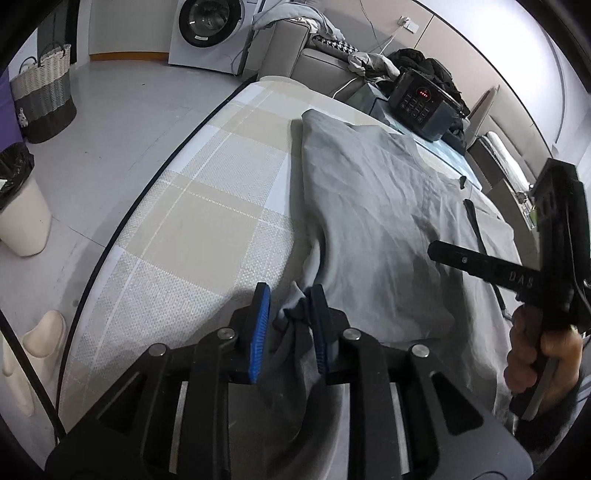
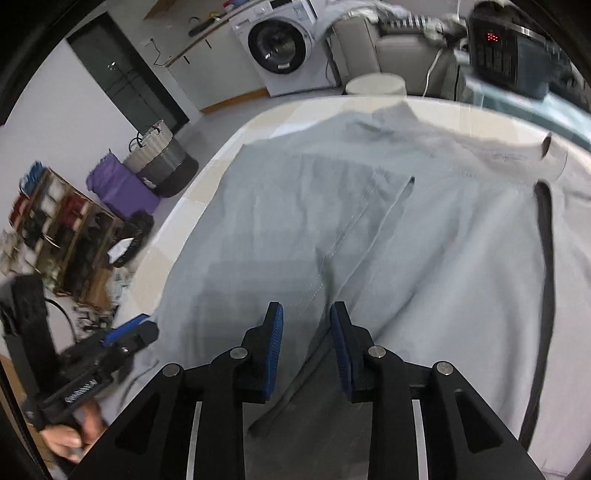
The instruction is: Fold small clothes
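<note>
A grey garment [image 1: 388, 221] with dark trim lies spread on the checked tabletop [image 1: 207, 206]. It fills the right wrist view [image 2: 388, 229]. My left gripper [image 1: 290, 306] sits at the garment's near left edge with bunched cloth between its blue pads, which stand apart. The left gripper also shows at the lower left of the right wrist view [image 2: 129, 328]. My right gripper [image 2: 306, 332] hovers open over the garment's near middle, nothing between its pads. Its body shows at the right of the left wrist view [image 1: 517, 280], held by a hand.
A black keypad box [image 1: 421, 103] stands at the table's far side. A sofa with clothes [image 1: 332, 55] and a washing machine [image 1: 210, 29] stand behind. Baskets [image 1: 44, 92] and a white bin [image 1: 22, 214] stand on the floor left. A shelf [image 2: 55, 229] stands left.
</note>
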The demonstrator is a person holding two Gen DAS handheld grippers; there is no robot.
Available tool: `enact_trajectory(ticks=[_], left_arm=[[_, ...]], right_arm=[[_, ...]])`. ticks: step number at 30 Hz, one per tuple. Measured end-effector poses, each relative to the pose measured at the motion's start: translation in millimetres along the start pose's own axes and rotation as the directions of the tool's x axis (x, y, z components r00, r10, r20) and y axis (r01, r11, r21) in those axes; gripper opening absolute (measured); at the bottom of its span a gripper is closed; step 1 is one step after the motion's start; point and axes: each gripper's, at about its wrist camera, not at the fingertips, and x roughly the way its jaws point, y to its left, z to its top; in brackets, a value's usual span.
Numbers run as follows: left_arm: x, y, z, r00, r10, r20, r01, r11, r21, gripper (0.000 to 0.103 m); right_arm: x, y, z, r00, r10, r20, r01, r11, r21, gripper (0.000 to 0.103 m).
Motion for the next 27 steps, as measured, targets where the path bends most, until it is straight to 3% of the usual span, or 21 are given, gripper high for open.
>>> enact_trajectory(ticks=[5,7,9,14,17,21,23,24,27], left_arm=[[-2.7,0.3,-2.5,1.0,-0.004,-0.006,0.003,1.0,-0.019,0.019],[-2.8,1.1,-2.8,1.0,-0.006,-0.008,0.006,1.0,-0.023,0.019],[-1.4,1.8,0.4,1.0,-0.009,-0.007,0.009,0.999,-0.032,0.019],[10.9,5.8,18.3,0.999,-0.034,-0.014,0.033,0.997,-0.066,0.019],[18.5,4.2,27.3,0.999,-0.041,-0.007,0.041,0.997,-0.063,0.019],[27.5,-5.8,34.9,0.999,-0.04,-0.019,0.039,0.999,-0.034,0.015],[32.3,-10.4,35.4,0.999,-0.044,-0.024,0.044,0.999,-0.015,0.002],[33.6,-14.0,35.0,0.999,-0.034,-0.019,0.034,0.999,0.004,0.001],[30.1,-15.9,33.7,1.0,-0.001,0.007,0.001,1.0,0.023,0.0]], right_arm=[[5.4,1.1,-0.2,0.999,-0.024,0.042,0.024,1.0,0.017,0.025],[5.7,0.9,1.0,0.998,-0.028,0.048,0.026,0.999,0.036,0.018],[5.5,-0.4,4.4,0.998,-0.014,0.061,0.011,0.999,0.046,0.005],[-10.8,-14.9,1.1,0.993,0.046,0.108,-0.058,0.992,0.113,0.006],[-11.4,-23.7,4.1,0.995,0.044,0.092,-0.057,0.988,0.145,0.015],[-0.4,-28.1,8.1,0.992,0.092,0.09,-0.107,0.98,0.167,0.015],[2.3,-24.8,9.4,0.99,0.081,0.117,-0.099,0.983,0.154,0.008],[3.6,-20.5,10.1,0.99,0.062,0.124,-0.079,0.988,0.134,0.002],[-2.0,-12.9,7.9,0.986,0.015,0.164,-0.03,0.995,0.091,0.001]])
